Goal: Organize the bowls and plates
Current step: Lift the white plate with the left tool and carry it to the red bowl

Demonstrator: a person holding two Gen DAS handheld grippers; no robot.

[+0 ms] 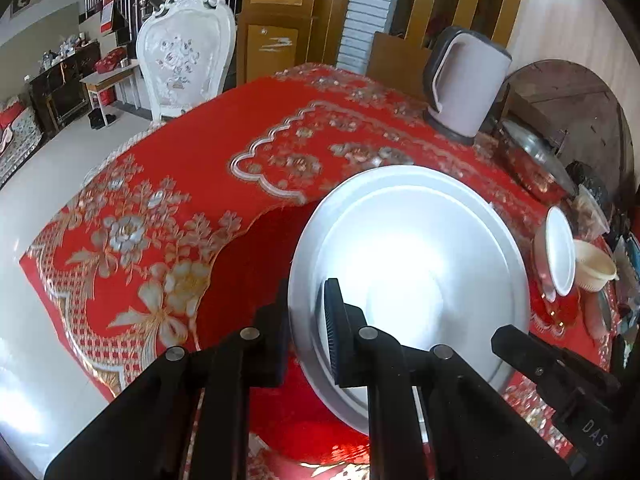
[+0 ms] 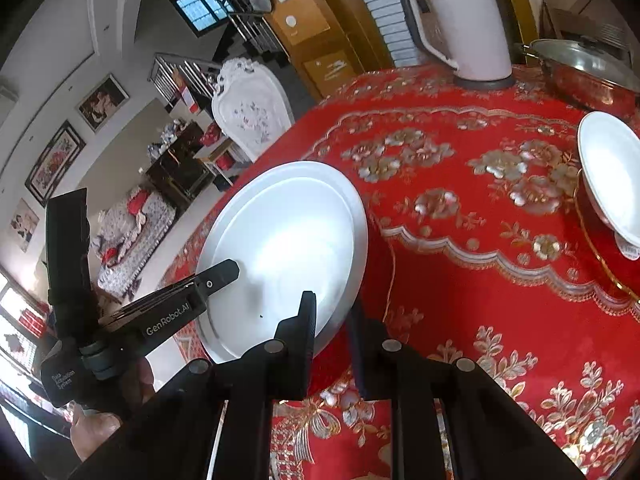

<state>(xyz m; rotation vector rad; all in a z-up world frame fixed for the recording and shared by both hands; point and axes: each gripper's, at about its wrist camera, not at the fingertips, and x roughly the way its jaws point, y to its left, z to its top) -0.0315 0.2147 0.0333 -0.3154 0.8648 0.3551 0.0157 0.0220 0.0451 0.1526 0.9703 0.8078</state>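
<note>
A large white plate [image 1: 408,256] hangs tilted just above the red tablecloth [image 1: 168,184], casting a dark shadow on it. My left gripper [image 1: 306,304] is shut on its near-left rim, one finger over and one under. My right gripper [image 2: 331,308] is shut on the opposite rim of the same plate [image 2: 284,240]. The right gripper's finger [image 1: 516,344] shows at the plate's edge in the left wrist view, and the left gripper's finger [image 2: 222,274] lies on the plate in the right wrist view. A white bowl [image 2: 612,176] rests on a gold-rimmed red plate [image 2: 592,248] at the right.
A white kettle [image 2: 460,24] and a lidded steel pot [image 2: 588,68] stand at the table's far side. A cream bowl [image 1: 594,268] sits beyond the white bowl [image 1: 560,248]. A white carved chair [image 1: 184,52] stands at the far-left table edge. A hand [image 2: 96,428] holds the left gripper.
</note>
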